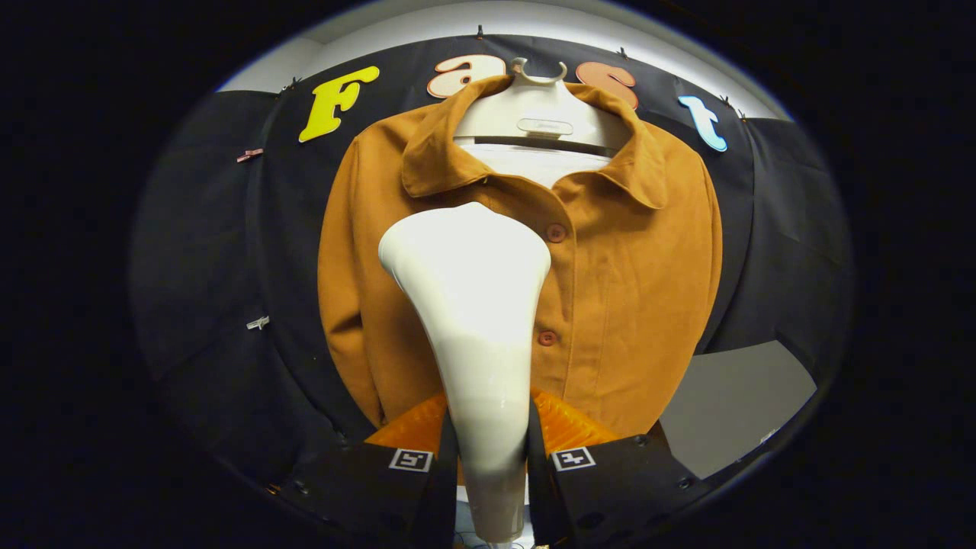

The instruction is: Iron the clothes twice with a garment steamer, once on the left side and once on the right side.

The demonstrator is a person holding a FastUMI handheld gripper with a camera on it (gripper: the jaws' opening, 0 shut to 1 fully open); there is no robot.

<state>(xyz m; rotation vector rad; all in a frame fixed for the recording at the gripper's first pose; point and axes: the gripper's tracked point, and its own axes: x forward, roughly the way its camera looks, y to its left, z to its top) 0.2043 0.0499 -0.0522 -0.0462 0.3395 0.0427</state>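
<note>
Your gripper (492,457) is pinching the garment steamer (473,305) by its narrow handle, both fingers pressed to its sides. Steamer head flares wide beyond the fingers, up against the orange shirt (633,290), over the chest just beside the button placket, approx. level w/ the upper button (556,232). Shirt hangs buttoned on a white hanger (540,107) against the booth wall.

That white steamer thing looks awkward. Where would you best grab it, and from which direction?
By its narrow neck, coming from behind and below, as here. The steamer flares into a wide head toward the brown shirt and tapers to a slim handle, which fits between the fingers. The gripper is closed on that slim part, one finger on each side, leaving the head free to face the fabric.
</note>
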